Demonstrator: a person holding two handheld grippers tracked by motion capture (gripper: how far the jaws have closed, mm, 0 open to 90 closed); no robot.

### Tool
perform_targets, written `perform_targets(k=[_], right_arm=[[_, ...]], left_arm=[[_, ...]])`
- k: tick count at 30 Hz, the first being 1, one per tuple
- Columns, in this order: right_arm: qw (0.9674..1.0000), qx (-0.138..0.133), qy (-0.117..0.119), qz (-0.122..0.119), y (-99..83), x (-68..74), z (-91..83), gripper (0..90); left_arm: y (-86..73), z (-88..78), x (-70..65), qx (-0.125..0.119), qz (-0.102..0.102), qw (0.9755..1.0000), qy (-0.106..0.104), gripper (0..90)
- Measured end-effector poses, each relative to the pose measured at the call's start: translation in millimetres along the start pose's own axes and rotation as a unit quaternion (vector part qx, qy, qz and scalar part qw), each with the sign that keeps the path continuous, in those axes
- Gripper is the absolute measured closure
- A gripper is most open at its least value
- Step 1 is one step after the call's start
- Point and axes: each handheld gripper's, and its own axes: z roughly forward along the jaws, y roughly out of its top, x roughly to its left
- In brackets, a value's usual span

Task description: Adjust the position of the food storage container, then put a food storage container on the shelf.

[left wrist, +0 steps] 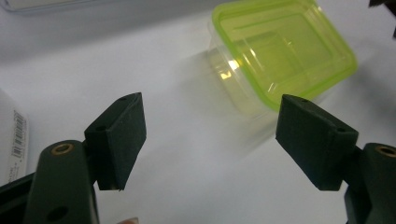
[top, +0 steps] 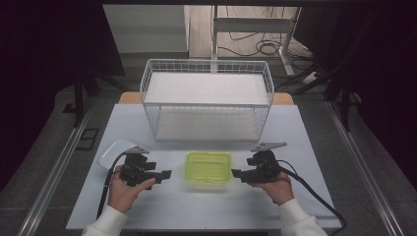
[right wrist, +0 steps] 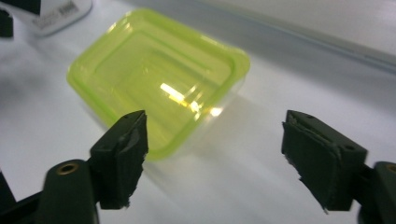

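Green-lidded container (top: 208,168) sits dead centre between the left gripper (top: 166,174) and right gripper (top: 236,173), long side across, both with jaws apart, holding nothing.

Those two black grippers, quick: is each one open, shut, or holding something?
Left gripper: open, holding nothing.
Right gripper: open, holding nothing; the green-lidded container sits between the two, untouched.

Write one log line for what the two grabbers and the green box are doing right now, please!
left gripper: open, empty, beside box | right gripper: open, empty, beside box | green-lidded box: on table between grippers, untouched | wire basket: behind
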Motion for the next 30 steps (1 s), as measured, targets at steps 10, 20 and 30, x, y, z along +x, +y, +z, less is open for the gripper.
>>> perform_targets(k=[10,20,30], right_arm=[[0.9999,-0.017,0.004,0.000,-2.7,3.0,-1.7,18.7],[0.9989,-0.020,-0.004,0.041,-1.0,-1.4,3.2,25.0],[0.9978,-0.014,0.009,0.064,1.1,-4.2,11.8,30.8]], left_arm=[[2.5,3.0,-2.9,-0.002,-0.009,0.9999,-0.011,24.6],[7.0,10.0,0.6,0.005,-0.027,0.9991,-0.032,27.6],[15.6,29.9,0.0,0.015,-0.053,0.9978,-0.037,29.9]])
